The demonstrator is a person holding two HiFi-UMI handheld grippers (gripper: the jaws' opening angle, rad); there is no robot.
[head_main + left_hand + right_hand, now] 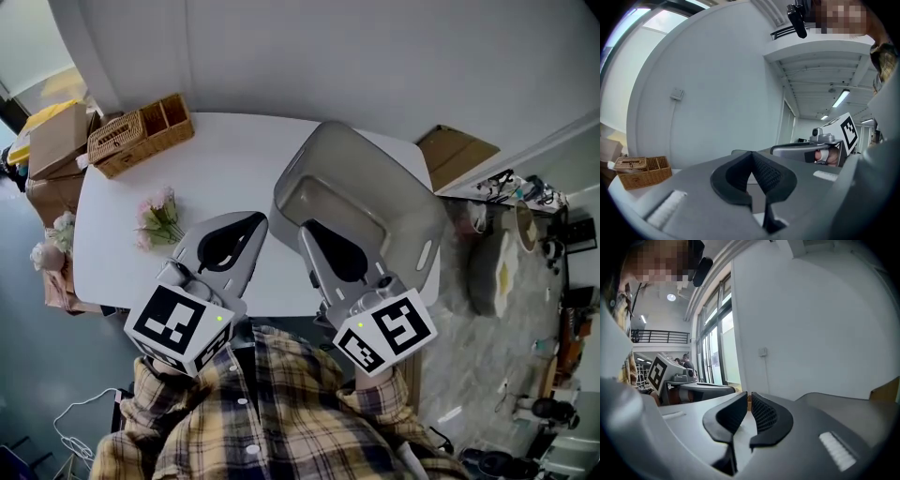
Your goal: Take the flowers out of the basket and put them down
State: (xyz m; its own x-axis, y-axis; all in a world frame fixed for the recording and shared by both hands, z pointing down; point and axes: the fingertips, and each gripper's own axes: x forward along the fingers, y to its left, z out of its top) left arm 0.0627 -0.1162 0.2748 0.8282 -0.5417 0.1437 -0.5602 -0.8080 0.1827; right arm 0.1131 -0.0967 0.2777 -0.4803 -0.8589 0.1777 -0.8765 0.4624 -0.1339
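Since the pink-and-green flower bunch lies flat on the white rounded table, well apart from both containers, the job looks done or close to it. My read only.

Both tools are held close to the person's plaid-shirted chest, tips pointing out over the near table edge. That fits a rest pose w/ nothing to carry.
- Left gripper: its own view shows the black ribbed pads meeting at the tip, jaws together, nothing between.
- Right gripper: its own view has the jaws all but together w/ a thin slit and nothing in it, so effectively closed and empty.

The grey plastic basket with slot handles sits tilted at table centre-right, mouth toward the person. It probably sits that way for easy reach-in. What shows of its inside is bare.

The brown wicker compartment basket is at the far-left corner, also seen low in the left gripper view.

Hard to make out:
- The grey basket's near wall and part of its floor are behind the right gripper, so can't rule out a stem there.
- The wicker basket's compartments are too small to read.
- A pale cluster off the table's left edge may be more flowers; can't tell.
- Neither gripper view shows the flower bunch.
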